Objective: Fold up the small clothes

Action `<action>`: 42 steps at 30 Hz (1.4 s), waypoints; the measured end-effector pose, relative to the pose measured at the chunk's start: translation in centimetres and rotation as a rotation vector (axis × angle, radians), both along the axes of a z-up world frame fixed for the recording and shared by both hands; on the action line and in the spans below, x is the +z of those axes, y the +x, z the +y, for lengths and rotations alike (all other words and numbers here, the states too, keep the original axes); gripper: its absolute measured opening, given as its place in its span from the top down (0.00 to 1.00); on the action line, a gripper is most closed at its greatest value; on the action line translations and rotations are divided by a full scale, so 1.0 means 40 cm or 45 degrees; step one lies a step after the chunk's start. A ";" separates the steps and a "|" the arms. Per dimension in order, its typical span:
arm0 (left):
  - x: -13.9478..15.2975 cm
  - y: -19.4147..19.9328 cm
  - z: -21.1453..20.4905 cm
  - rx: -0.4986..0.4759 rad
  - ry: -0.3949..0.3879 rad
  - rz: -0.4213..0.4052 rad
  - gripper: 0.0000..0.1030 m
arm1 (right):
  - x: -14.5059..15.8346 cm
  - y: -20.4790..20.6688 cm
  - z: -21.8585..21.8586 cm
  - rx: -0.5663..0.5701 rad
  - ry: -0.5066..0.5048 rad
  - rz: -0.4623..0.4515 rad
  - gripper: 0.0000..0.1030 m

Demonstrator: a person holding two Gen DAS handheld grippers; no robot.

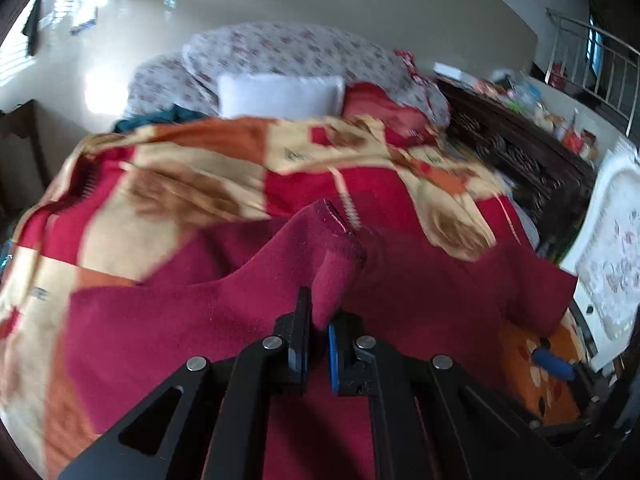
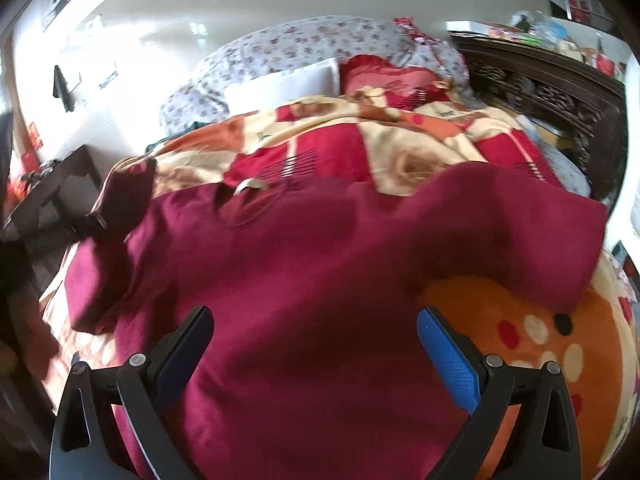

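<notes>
A dark red shirt [image 2: 320,264] lies spread on a patterned blanket [image 2: 532,344] on the bed, collar [image 2: 248,188] at the far side. In the left wrist view my left gripper [image 1: 318,330] is shut on a fold of the shirt [image 1: 336,276] and lifts it into a peak above the bed. My right gripper [image 2: 316,336] is open and empty, its jaws wide apart just above the shirt's near part. The left gripper's arm [image 2: 88,224] shows at the shirt's left sleeve in the right wrist view.
A white pillow [image 1: 280,96], a red cushion [image 1: 380,108] and a floral quilt [image 1: 288,48] lie at the bed's far end. A dark carved headboard [image 1: 516,152] with clutter runs along the right. A dark side table [image 2: 52,192] stands left.
</notes>
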State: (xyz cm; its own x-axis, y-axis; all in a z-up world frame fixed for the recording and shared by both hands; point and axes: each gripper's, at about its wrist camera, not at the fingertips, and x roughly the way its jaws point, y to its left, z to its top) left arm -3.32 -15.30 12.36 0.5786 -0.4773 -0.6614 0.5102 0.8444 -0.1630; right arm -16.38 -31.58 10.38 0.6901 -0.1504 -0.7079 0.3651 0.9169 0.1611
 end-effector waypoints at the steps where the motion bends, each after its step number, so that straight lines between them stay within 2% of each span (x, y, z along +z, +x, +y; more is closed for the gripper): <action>1: -0.030 -0.003 -0.031 -0.014 0.012 0.014 0.94 | -0.002 -0.005 -0.012 -0.011 0.000 0.005 0.00; 5: -0.130 -0.012 -0.113 -0.083 0.042 0.106 0.94 | -0.005 -0.008 -0.035 -0.037 -0.011 0.027 0.00; 8: -0.186 -0.018 -0.134 -0.094 0.077 0.128 0.92 | 0.001 0.003 -0.039 -0.032 -0.022 0.031 0.00; 9: -0.193 -0.019 -0.130 -0.091 0.083 0.136 0.85 | 0.003 0.009 -0.040 -0.027 -0.025 0.030 0.00; 10: -0.194 -0.019 -0.123 -0.096 0.086 0.160 0.73 | 0.005 0.020 -0.037 -0.012 -0.025 0.026 0.00; 11: -0.190 -0.019 -0.114 -0.103 0.078 0.176 0.67 | 0.006 0.032 -0.034 0.008 -0.024 0.026 0.00; 12: -0.174 -0.025 -0.089 -0.111 0.060 0.169 0.60 | 0.005 0.041 -0.030 0.026 -0.025 0.028 0.00; 14: -0.133 -0.045 -0.032 -0.093 0.070 0.090 0.53 | -0.002 0.074 -0.013 0.083 -0.034 0.044 0.00; 16: -0.094 -0.059 0.037 -0.047 0.082 0.010 0.40 | -0.014 0.107 0.004 0.123 -0.050 0.070 0.00; 18: -0.062 -0.061 0.110 0.015 0.075 -0.042 0.34 | -0.029 0.136 0.014 0.154 -0.051 0.087 0.00; 22: -0.034 -0.044 0.272 0.206 0.101 -0.125 0.34 | -0.049 0.208 0.025 0.185 -0.041 0.082 0.00; 25: -0.050 -0.015 0.336 0.291 0.134 -0.112 0.34 | -0.072 0.269 0.042 0.237 -0.043 0.088 0.00; 27: -0.072 0.005 0.371 0.337 0.127 -0.056 0.34 | -0.103 0.315 0.059 0.282 -0.041 0.109 0.12; 29: -0.092 0.017 0.388 0.365 0.106 -0.013 0.34 | -0.124 0.340 0.080 0.314 -0.068 0.123 0.66; 31: -0.105 0.024 0.403 0.392 0.103 0.003 0.34 | -0.123 0.340 0.105 0.353 -0.131 0.104 0.86; 32: -0.107 0.028 0.409 0.408 0.103 0.005 0.34 | -0.113 0.334 0.106 0.370 -0.124 0.092 0.94; 34: -0.107 0.035 0.416 0.421 0.095 0.009 0.34 | -0.066 0.310 0.092 0.393 -0.088 0.024 0.94; 36: -0.101 0.041 0.423 0.435 0.080 0.008 0.34 | -0.013 0.279 0.068 0.370 -0.115 -0.043 0.94; 39: -0.093 0.050 0.432 0.452 0.051 0.005 0.34 | 0.070 0.224 0.001 0.282 -0.229 -0.109 0.94; 42: -0.095 0.053 0.428 0.451 0.051 0.006 0.34 | 0.097 0.190 -0.087 0.130 -0.352 -0.080 0.94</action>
State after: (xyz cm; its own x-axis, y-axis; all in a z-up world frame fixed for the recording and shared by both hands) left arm -1.21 1.81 8.55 0.7005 -0.2216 -0.6784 0.1843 0.9745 -0.1281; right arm -8.79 -35.08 14.27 0.7526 -0.2588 -0.6055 0.2656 0.9607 -0.0804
